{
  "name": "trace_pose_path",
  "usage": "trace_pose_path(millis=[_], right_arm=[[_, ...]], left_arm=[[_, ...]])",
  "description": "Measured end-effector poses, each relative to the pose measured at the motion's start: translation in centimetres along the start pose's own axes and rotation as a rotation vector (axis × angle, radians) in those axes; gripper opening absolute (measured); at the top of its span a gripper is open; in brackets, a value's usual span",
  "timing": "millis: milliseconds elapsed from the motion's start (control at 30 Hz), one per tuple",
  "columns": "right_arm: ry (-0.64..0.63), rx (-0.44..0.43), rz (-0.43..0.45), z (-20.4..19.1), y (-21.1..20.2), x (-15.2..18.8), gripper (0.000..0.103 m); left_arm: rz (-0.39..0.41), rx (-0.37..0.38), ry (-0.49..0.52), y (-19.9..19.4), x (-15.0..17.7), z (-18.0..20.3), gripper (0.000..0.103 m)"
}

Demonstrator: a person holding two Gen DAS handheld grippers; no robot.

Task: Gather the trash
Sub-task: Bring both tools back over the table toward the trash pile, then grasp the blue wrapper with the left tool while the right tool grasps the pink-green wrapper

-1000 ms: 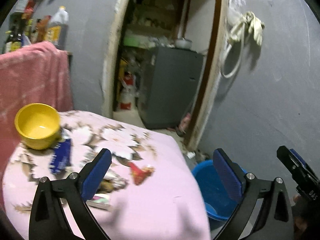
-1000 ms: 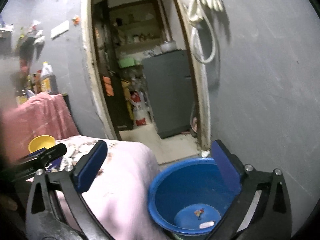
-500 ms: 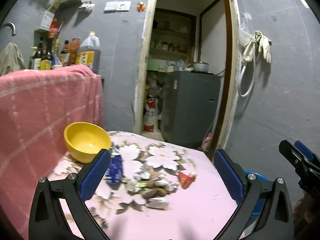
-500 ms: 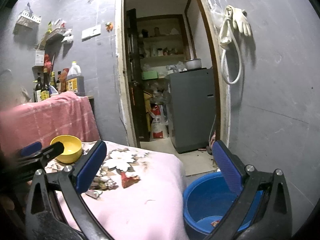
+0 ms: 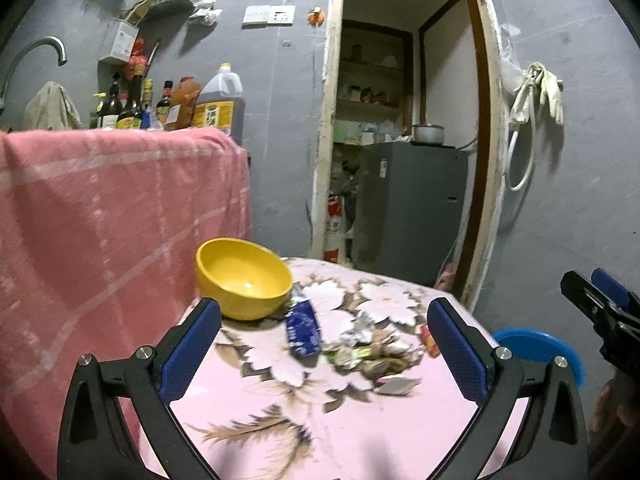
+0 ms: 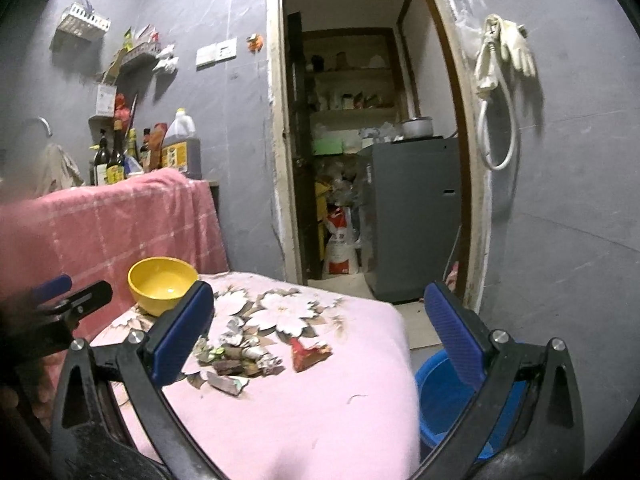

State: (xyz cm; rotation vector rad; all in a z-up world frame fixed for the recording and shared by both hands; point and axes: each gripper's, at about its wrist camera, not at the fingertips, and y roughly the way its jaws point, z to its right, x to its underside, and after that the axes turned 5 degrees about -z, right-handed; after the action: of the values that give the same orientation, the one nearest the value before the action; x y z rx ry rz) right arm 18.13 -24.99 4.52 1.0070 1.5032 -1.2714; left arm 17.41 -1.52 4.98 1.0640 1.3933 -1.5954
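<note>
- Both views have swung up and leftward since a second ago: the blue basin that filled the right wrist view then now sits at its lower right edge, and the table top with its litter has come into the middle of both views.
- Pink flowered cloth covers the table [image 5: 360, 432], which stands before a grey wall and an open doorway; a pink checked cloth [image 5: 112, 216] hangs over something taller just beside it on the left.
- Blue basin [image 6: 440, 396] sits low on the floor beside the table's right edge, partly hidden behind the right tongs' finger.
- Left tongs [image 5: 324, 340] hover above the near side of the table, spread wide with nothing between the blue pads; the litter lies in the gap ahead of them.
- Right tongs [image 6: 320, 328] are likewise spread wide and empty, raised over the table's near right part.
- Yellow bowl [image 5: 244, 276] stands upright at the table's far left corner.
- Blue packet [image 5: 303, 326] lies just beside the bowl, on its right.
- Heap of crumpled wrappers [image 6: 236, 354], the trash, lies mid-table to the right of the packet.
- Red wrapper [image 6: 308, 354] lies just right of the heap, apart from it.
</note>
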Motion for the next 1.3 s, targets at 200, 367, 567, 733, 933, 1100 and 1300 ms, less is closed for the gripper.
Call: trace_pose_path(millis=[200, 367, 567, 733, 933, 1100, 1300], right_arm=[[-0.034, -0.041, -0.063, -1.7, 2.2, 0.9, 0.103], [-0.055, -0.067, -0.137, -3.1, 4.6, 1.7, 0.103], [-0.051, -0.070, -0.250, -4.1, 7.7, 2.4, 0.103], [-0.080, -0.119, -0.364, -5.4, 10.1, 3.4, 0.103], [-0.078, -0.195, -0.527, -6.3, 13.0, 5.0, 0.103], [-0.088, -0.249, -0.645, -6.9, 15.2, 6.0, 0.099], [-0.093, -0.271, -0.744, -7.0, 17.2, 7.2, 0.077]], left_arm=[[-0.046, -0.030, -0.016, 1.1, 0.7, -1.7, 0.101], [-0.117, -0.057, -0.036, 3.1, 0.9, -3.3, 0.101], [-0.198, -0.091, -0.036, 5.3, 1.4, -4.6, 0.101], [-0.270, -0.100, -0.035, 7.1, 1.9, -5.3, 0.101], [-0.356, -0.081, -0.049, 8.9, 2.1, -5.9, 0.100], [-0.401, -0.042, -0.049, 10.6, 1.8, -5.8, 0.099], [-0.451, 0.000, -0.042, 12.8, 1.2, -5.6, 0.098]])
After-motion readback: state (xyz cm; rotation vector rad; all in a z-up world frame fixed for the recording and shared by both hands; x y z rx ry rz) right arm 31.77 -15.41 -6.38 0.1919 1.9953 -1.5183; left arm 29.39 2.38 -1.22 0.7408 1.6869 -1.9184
